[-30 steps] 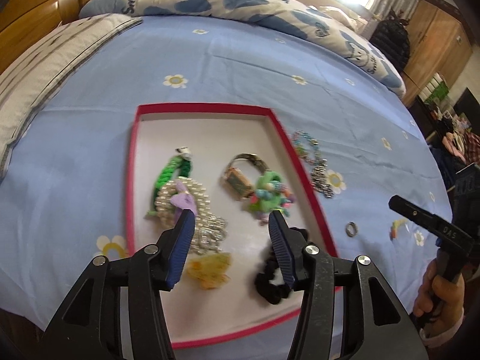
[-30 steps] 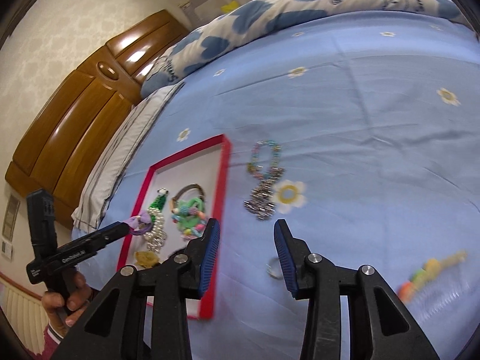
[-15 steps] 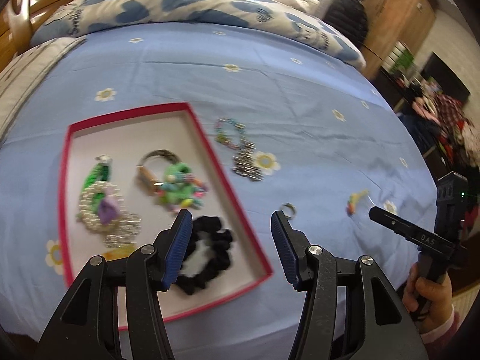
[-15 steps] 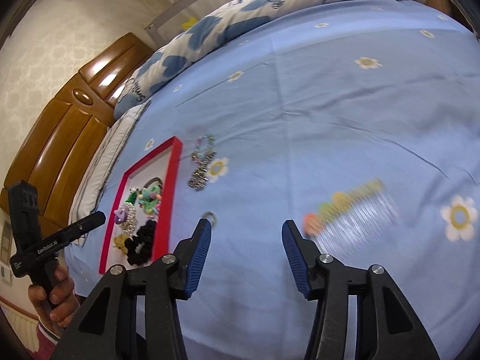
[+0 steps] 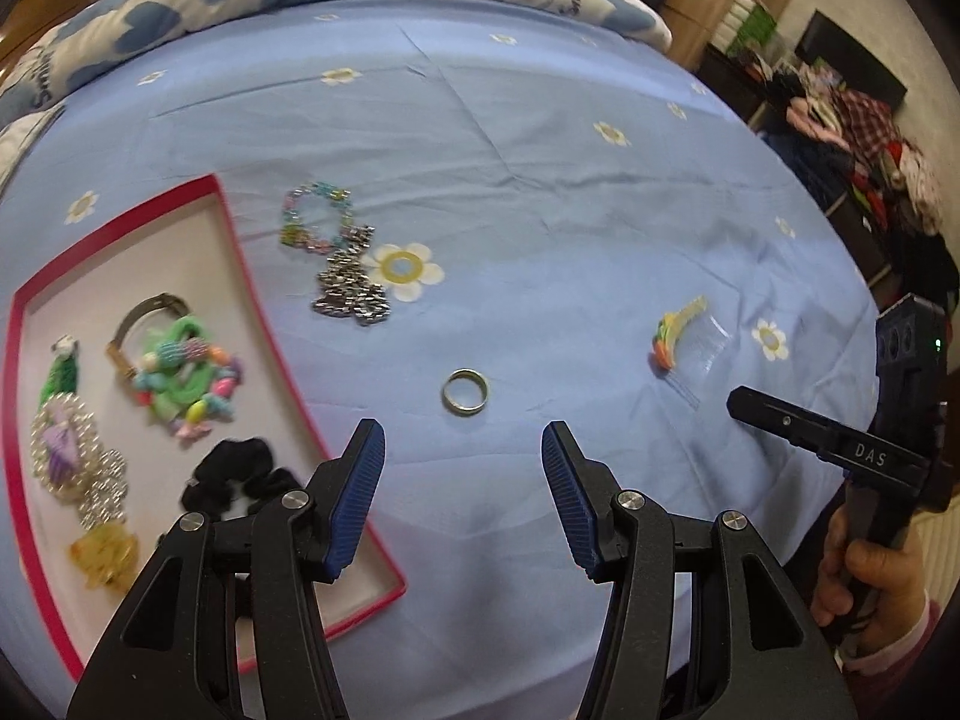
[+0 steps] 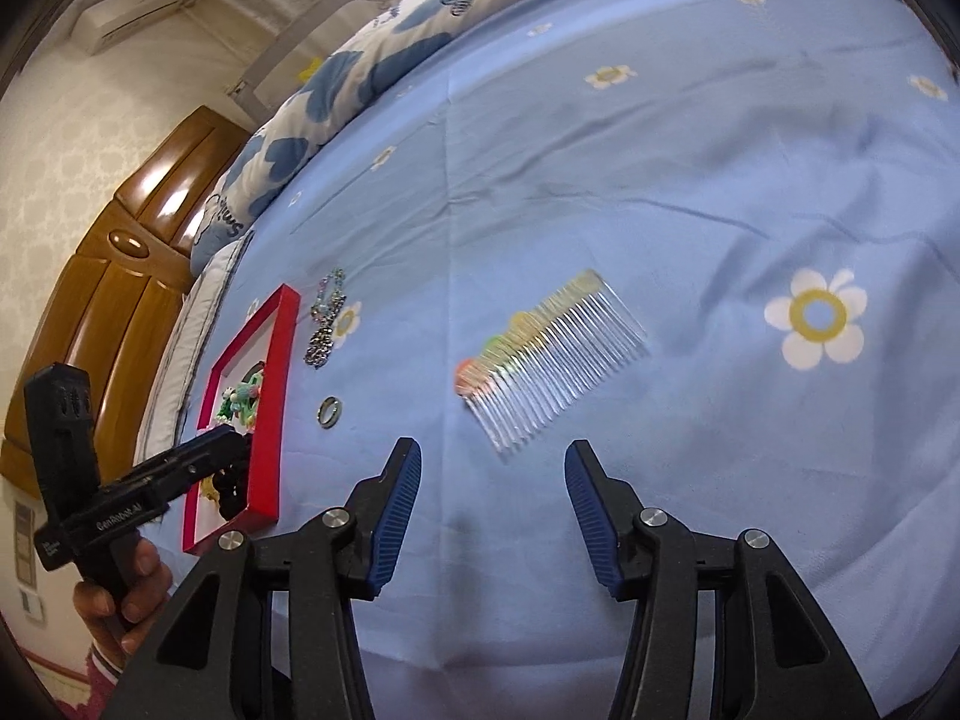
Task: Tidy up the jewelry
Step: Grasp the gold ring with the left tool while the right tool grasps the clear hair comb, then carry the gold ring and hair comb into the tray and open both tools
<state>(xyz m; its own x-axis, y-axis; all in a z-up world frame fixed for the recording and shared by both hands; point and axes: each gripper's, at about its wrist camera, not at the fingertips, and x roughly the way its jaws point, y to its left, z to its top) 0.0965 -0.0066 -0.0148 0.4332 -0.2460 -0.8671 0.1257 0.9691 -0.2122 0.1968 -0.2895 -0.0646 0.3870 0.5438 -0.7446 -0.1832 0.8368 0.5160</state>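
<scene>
Left wrist view
Left gripper (image 5: 462, 480): jaws spread, nothing between the blue pads, hanging above the blue flowered bedsheet (image 5: 540, 150).
Ring (image 5: 465, 391): lies flat on the sheet just ahead of the gap between the fingers, touching neither.
Red-rimmed tray (image 5: 240, 252): to the claw's left; its near corner sits beside the left finger.
In the tray: a black scrunchie (image 5: 234, 474) closest to the left finger, a green beaded piece (image 5: 183, 375) farther ahead, a pearl bracelet (image 5: 69, 450) and a yellow clip (image 5: 102, 555) toward the far left.
Silver chain and pastel bead bracelet (image 5: 336, 258): on the sheet ahead and a little left, just outside the tray's rim.
Hair comb (image 5: 684, 339): well ahead to the right, blurred.
Right gripper (image 5: 828, 444): seen side-on at the right edge, gripped by a hand (image 5: 864, 585).

Right wrist view
Right gripper (image 6: 492, 516): jaws have just been opening and stand apart, holding nothing.
Hair comb (image 6: 558, 360): clear teeth with a coloured top, just ahead of the gap, lying slantwise on the sheet.
Ring (image 6: 330, 411): ahead to the left, between comb and tray.
Tray (image 6: 273, 396): farther left, the left gripper's tip over its near end.
</scene>
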